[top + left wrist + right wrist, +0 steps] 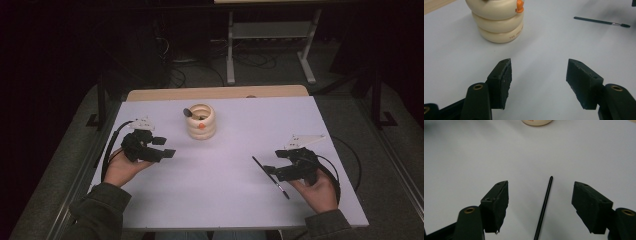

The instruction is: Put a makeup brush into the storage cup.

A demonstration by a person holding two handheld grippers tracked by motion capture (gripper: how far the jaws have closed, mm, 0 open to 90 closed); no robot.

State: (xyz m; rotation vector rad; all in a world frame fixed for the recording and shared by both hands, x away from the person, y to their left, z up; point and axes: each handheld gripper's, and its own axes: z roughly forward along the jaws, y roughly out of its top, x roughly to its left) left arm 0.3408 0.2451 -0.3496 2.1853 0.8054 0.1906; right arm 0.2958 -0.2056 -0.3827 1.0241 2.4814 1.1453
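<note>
A cream pot made of stacked rings, with an orange nub on its side, stands at the middle back of the white table; a dark item pokes out of its top. My left gripper hovers open to the pot's left, nothing between its jaws. In the left gripper view the pot is ahead at upper left of the left gripper. A thin black brush lies flat on the table by my right gripper. The right gripper view has the brush between the open jaws of the right gripper, touching neither pad.
The white tabletop ends in a wooden strip at the back. Behind it stands a metal table frame on a dark floor with cables. The brush lies at the far right in the left gripper view.
</note>
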